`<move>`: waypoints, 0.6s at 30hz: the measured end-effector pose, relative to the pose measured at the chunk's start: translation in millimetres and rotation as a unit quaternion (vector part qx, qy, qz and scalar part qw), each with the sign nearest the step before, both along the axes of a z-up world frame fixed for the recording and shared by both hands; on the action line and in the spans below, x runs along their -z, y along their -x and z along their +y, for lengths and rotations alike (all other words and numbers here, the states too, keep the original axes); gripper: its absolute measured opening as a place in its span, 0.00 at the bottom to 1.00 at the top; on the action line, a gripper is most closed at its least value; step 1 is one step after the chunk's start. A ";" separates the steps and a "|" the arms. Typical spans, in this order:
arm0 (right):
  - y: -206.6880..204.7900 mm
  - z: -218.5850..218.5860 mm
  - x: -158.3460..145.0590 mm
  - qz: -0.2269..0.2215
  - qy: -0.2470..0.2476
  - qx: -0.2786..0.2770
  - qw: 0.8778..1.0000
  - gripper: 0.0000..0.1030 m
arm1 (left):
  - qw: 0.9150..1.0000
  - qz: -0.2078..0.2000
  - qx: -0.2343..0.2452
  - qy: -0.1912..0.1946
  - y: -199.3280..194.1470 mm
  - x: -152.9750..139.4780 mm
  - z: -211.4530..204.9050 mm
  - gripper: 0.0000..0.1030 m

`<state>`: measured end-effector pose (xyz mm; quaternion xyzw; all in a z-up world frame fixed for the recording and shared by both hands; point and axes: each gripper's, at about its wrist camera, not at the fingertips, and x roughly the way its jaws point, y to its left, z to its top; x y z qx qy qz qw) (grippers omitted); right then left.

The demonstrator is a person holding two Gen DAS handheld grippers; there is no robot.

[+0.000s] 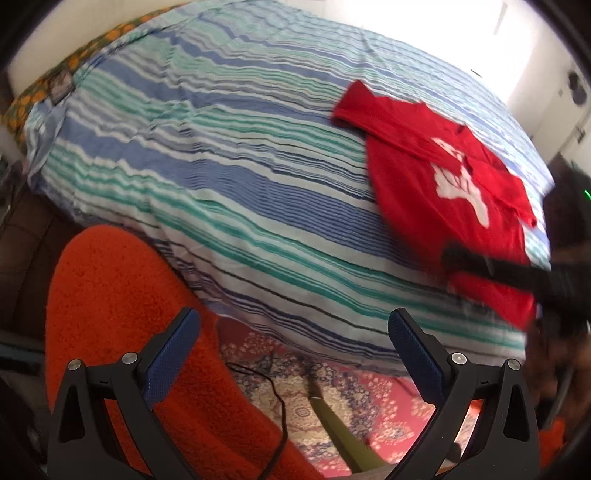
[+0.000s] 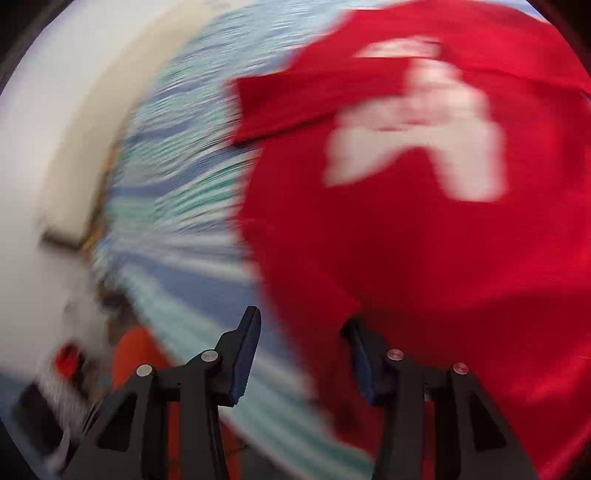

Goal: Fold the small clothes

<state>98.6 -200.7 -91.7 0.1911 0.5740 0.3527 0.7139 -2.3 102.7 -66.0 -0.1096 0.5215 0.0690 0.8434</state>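
Red shirt (image 1: 443,173) lies half-folded on striped bedsheet (image 1: 221,177); both grippers, left (image 1: 293,354) and right (image 2: 301,354), gape empty; a careless regrasp could undo its folded sleeve.

A striped bed with rugs on the floor beside it.

The bedsheet (image 1: 221,155) has blue, green and white stripes and is slightly rumpled, covering the whole bed. An orange patterned cloth (image 1: 40,92) shows along its far left edge. On the floor by the bed lie a fuzzy orange rug (image 1: 122,295) and, just beside it, a pink patterned carpet (image 1: 351,387). A thin black cable (image 1: 275,391) runs across the carpet. Bright light comes from a window (image 1: 461,33).
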 end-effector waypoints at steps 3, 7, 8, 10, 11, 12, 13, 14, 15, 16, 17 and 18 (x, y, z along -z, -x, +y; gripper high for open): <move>47.9 31.5 -23.6 -0.052 -0.015 -0.134 0.990 0.46 | 0.999 0.007 -0.026 0.029 -7.8 6.1 14.5 0.99; 87.3 -9.2 -30.2 -0.065 -0.014 -0.106 0.992 0.46 | 0.997 0.015 -0.007 0.077 -27.2 17.3 12.7 0.99; 90.2 -35.0 -32.2 -0.069 -0.010 -0.059 0.996 0.46 | 0.995 0.024 0.014 0.099 -37.3 24.5 8.1 0.99; 94.0 -93.9 -36.3 -0.072 -0.007 0.057 0.996 0.46 | 0.989 0.048 0.039 0.131 -57.3 41.9 -1.5 0.99; 95.4 -131.5 -35.3 -0.067 -0.005 0.135 0.989 0.46 | 0.987 0.052 0.044 0.143 -64.4 48.7 -5.6 0.98; 98.7 -158.9 -33.6 -0.061 -0.003 0.194 0.979 0.46 | 0.985 0.057 0.051 0.154 -72.6 57.4 -11.3 0.98; 103.5 -192.2 -29.3 -0.052 0.002 0.254 0.966 0.47 | 0.983 0.061 0.056 0.162 -77.4 62.7 -15.4 0.98; 108.3 -211.6 -25.2 -0.042 0.011 0.283 0.958 0.48 | 0.981 0.066 0.062 0.170 -82.1 68.7 -19.6 0.97; 110.7 -223.9 -19.9 -0.032 0.022 0.303 0.952 0.48 | 0.980 0.070 0.067 0.174 -86.0 73.4 -23.4 0.97; 114.9 -233.3 -13.1 -0.026 0.024 0.314 0.949 0.48 | 0.980 0.071 0.071 0.174 -88.0 76.3 -27.1 0.95; 119.1 -235.7 -5.2 -0.017 0.014 0.318 0.948 0.48 | 0.979 0.068 0.076 0.176 -87.9 77.2 -30.8 0.93; 121.2 -233.2 3.0 -0.006 -0.002 0.318 0.948 0.48 | 0.977 0.064 0.085 0.183 -88.2 77.1 -34.0 0.91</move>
